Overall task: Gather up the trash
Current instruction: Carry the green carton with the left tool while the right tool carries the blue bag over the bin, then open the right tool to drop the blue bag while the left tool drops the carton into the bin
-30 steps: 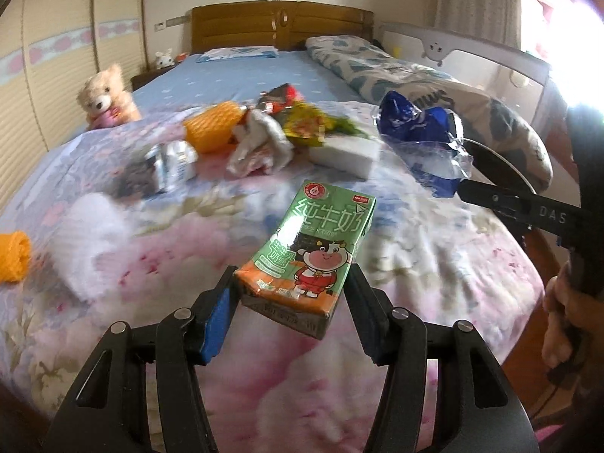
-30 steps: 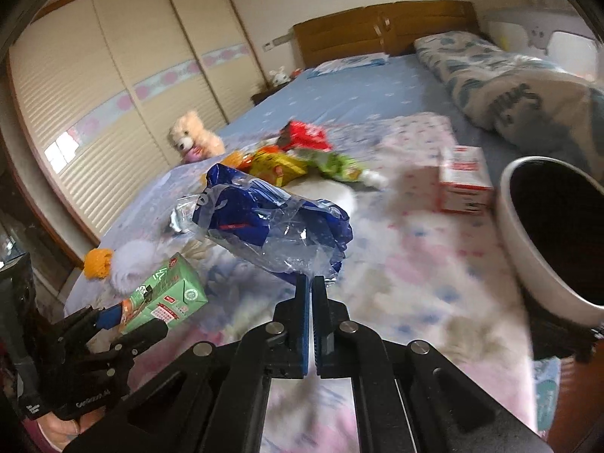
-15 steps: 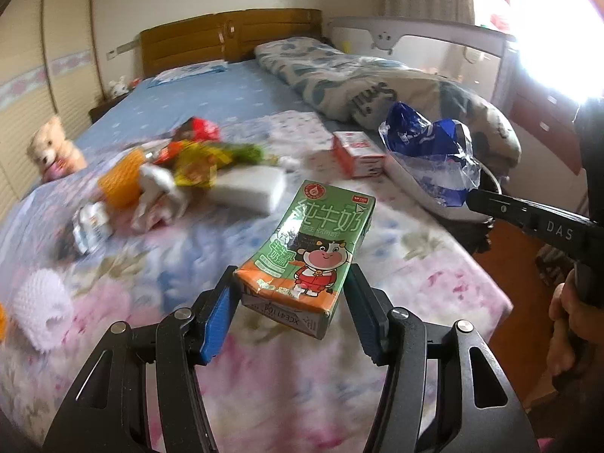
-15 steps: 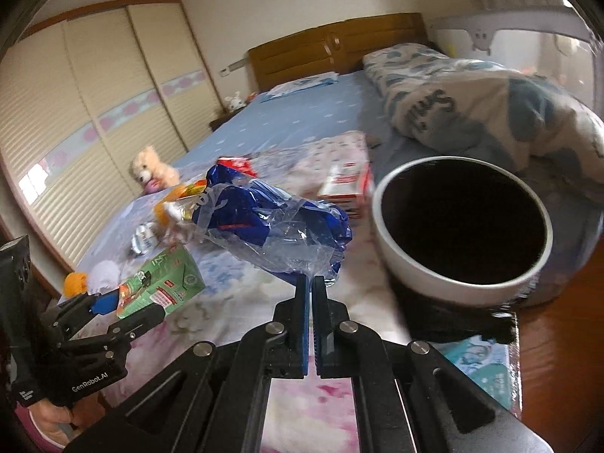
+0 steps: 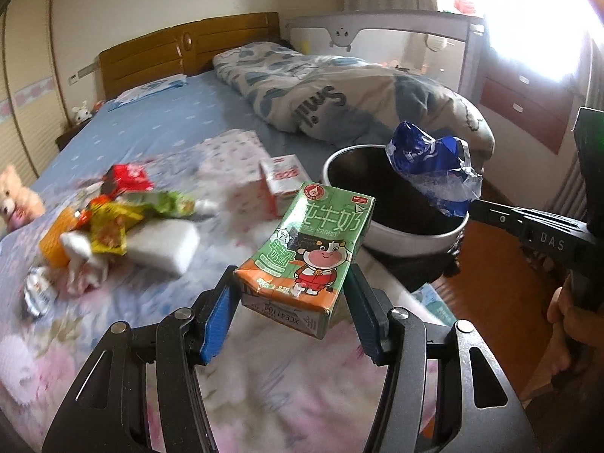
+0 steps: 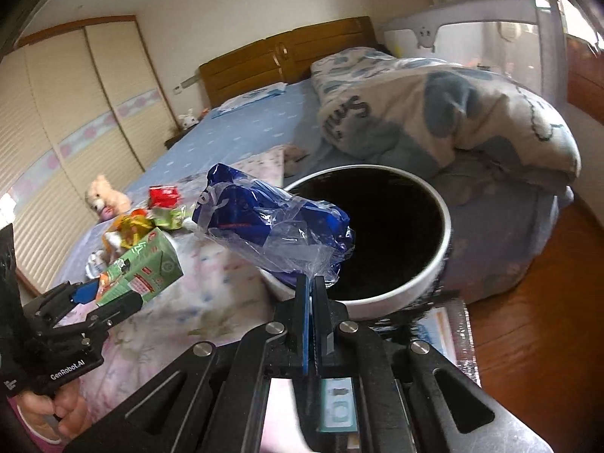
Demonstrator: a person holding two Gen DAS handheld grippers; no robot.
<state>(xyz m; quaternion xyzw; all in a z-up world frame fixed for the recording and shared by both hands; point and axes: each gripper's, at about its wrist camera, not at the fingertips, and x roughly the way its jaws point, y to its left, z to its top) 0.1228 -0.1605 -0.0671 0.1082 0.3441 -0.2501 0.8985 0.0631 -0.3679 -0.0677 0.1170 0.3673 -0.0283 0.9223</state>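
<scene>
My left gripper is shut on a green milk carton with a cartoon cow, held above the flowered bedspread. The same carton shows at the left of the right wrist view, in the left gripper. My right gripper is shut on a blue and clear plastic wrapper, which hangs at the near rim of the white bin with a black liner. In the left wrist view that wrapper hangs over the bin, pinched by the right gripper.
A heap of litter lies on the bed: yellow and green wrappers, a white block, a red-and-white box, crumpled tissue. A rolled duvet lies behind the bin. A teddy bear sits at far left. Wooden floor lies right of the bed.
Both grippers have swung to the right with their loads. The bin has come into view and the wrapper now hangs over its rim. The litter heap has slid to the left.
</scene>
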